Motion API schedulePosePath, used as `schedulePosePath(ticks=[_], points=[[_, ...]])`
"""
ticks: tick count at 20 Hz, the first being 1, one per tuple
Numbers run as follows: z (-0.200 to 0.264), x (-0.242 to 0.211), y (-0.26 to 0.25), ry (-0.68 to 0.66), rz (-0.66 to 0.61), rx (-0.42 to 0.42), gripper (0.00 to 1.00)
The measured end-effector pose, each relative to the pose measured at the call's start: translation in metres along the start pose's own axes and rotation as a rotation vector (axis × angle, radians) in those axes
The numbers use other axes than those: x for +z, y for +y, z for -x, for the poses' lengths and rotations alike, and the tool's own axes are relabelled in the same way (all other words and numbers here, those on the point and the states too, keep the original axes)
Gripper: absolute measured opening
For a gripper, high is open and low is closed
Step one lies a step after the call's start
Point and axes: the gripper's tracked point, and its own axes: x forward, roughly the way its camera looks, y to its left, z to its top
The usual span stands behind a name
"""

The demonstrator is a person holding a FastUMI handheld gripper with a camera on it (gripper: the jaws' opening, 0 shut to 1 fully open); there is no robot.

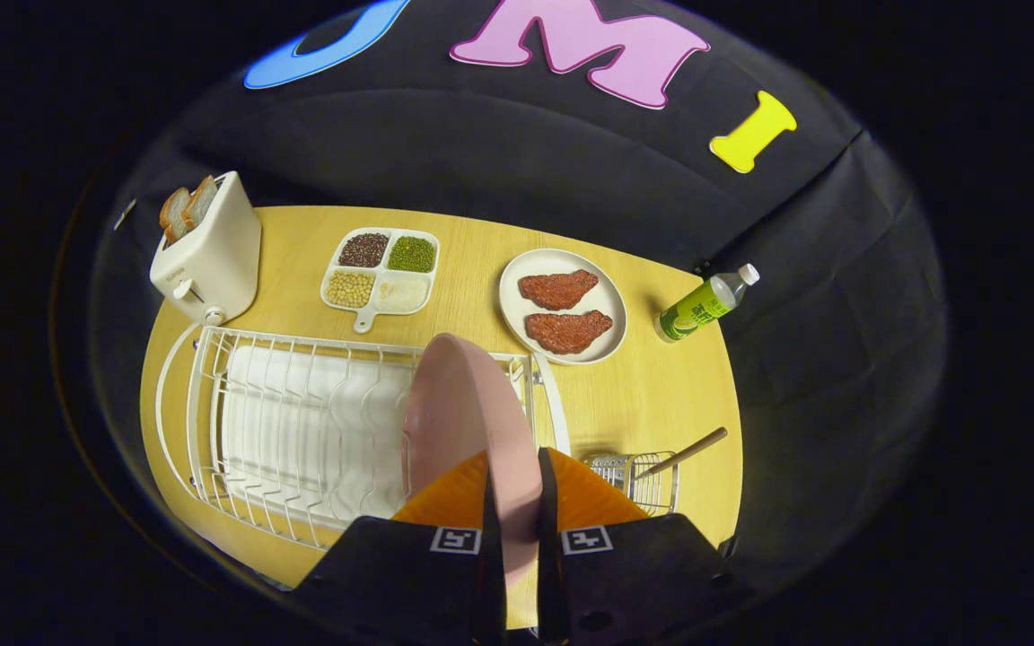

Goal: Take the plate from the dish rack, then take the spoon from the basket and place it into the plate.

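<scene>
A: The hand-held gripper (513,502) has both fingers clamped on the pink plate (468,422), edge-on between them.

B: And where is that plate sitting?

A: Upright, at the right end of the white dish rack (302,431) on the wooden surface (652,395).

B: The spoon?

A: Its wooden handle (683,451) sticks out of the small wire basket (647,480), just right of the fingers.

B: Further out?

A: Beyond the rack, a toaster (212,256) with bread, a divided tray of grains (381,269), a plate with two meat pieces (564,307), and a green bottle (705,305) lying tilted.
</scene>
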Motion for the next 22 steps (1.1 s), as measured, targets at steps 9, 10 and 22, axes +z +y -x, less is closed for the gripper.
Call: schedulePosePath(ticks=[9,10,22], points=[[0.030,0.060,0.023,-0.180,0.247,-0.141,0.18],[0.039,0.067,0.024,-0.205,0.233,-0.127,0.18],[0.147,-0.028,-0.009,-0.262,-0.213,0.333,0.18]])
